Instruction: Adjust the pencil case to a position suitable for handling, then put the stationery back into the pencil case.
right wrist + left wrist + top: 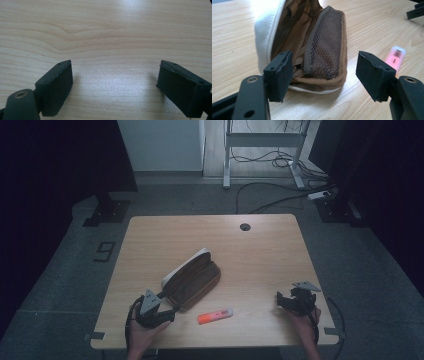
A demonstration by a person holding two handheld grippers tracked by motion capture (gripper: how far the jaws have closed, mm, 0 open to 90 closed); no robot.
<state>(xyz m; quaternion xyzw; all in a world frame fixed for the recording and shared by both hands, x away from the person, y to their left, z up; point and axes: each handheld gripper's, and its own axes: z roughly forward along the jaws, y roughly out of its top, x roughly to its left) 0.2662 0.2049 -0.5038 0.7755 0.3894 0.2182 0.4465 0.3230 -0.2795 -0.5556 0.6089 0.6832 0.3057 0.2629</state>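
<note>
Your pencil case [192, 280] lies unzipped near the middle of the bench [260, 250], its brown lining and mesh pocket showing. The orange highlighter [215, 315] sits on the bench just in front of the case, apart from it, so judging by that, the packing is not yet begun. Your left hand-held gripper [167, 306] waits at the case's near end, jaws spread with nothing between them. Your right hand-held gripper [286, 301] rests well to the right of the case, also spread wide over bare wood. Picking up the highlighter and putting it in the case look left to do.
</note>
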